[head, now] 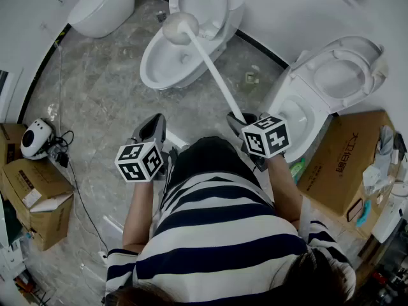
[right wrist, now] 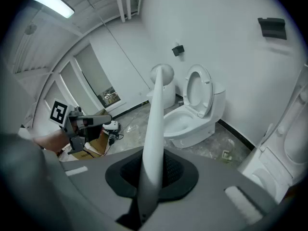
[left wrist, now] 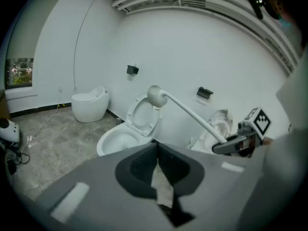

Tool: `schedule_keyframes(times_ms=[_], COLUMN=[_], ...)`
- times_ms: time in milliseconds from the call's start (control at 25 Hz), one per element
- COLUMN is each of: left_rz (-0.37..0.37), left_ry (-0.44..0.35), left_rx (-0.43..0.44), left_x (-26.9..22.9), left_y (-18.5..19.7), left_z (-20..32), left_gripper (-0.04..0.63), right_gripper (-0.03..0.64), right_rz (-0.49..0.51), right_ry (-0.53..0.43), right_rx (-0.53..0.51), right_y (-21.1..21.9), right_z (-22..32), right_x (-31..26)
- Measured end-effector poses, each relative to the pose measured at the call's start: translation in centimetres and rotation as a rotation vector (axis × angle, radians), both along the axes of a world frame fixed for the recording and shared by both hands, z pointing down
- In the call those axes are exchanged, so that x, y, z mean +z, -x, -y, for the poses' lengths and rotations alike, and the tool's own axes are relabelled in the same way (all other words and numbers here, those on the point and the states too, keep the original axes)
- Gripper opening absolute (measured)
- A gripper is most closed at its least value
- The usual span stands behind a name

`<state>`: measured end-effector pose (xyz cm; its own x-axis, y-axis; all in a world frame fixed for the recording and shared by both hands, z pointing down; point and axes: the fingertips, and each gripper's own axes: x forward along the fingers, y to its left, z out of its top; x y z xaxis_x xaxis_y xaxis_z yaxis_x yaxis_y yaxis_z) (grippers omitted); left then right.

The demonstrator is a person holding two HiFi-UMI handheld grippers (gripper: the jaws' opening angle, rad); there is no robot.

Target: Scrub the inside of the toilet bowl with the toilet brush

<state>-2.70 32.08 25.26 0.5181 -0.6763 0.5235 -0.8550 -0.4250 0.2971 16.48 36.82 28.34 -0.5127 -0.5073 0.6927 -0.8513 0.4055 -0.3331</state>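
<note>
glossy white ceramic toilet bowl (head: 156, 65); smooth white plastic toilet brush (head: 213, 72); polished, veined grey stone floor (head: 108, 107); matt brown cardboard box (head: 347, 158) at right; striped cloth shirt (head: 223, 241).

White toilet brush (head: 210, 69): long handle tilted, round head in the air over the far middle toilet bowl (head: 162, 65), lid up.

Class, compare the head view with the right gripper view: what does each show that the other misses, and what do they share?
Only the head view shows the person's striped shirt and the marker cube on the right gripper. Only the right gripper view shows the ceiling light and ceiling pipes. Both show the toilet brush clamped in the right gripper, the open toilet ahead, and the left gripper, shut and empty.
</note>
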Motion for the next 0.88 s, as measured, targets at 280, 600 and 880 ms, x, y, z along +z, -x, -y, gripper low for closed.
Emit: schedule_keyframes(times_ms=[280,600,880], left_rz=[-0.006,-0.016,-0.001], left_ry=[0.005,0.007,0.003], left_rx=[-0.009,-0.068,-0.133], left_x=[-0.3,-0.1,0.1], left_y=[-1.9,-4.2,-4.9], left_z=[-1.2,-2.1,-3.2], left_gripper=[0.000,0.000,0.000], right_gripper=[0.034,0.035,0.035], right_rz=[-0.005,0.010,0.009], right_ry=[0.010,0.027,0.053], right_rx=[-0.015,-0.057,-0.103], right_y=[-1.6,-4.0,-5.6], right_z=[-0.8,-1.6,-2.1], right_x=[0.1,0.9,2.6])
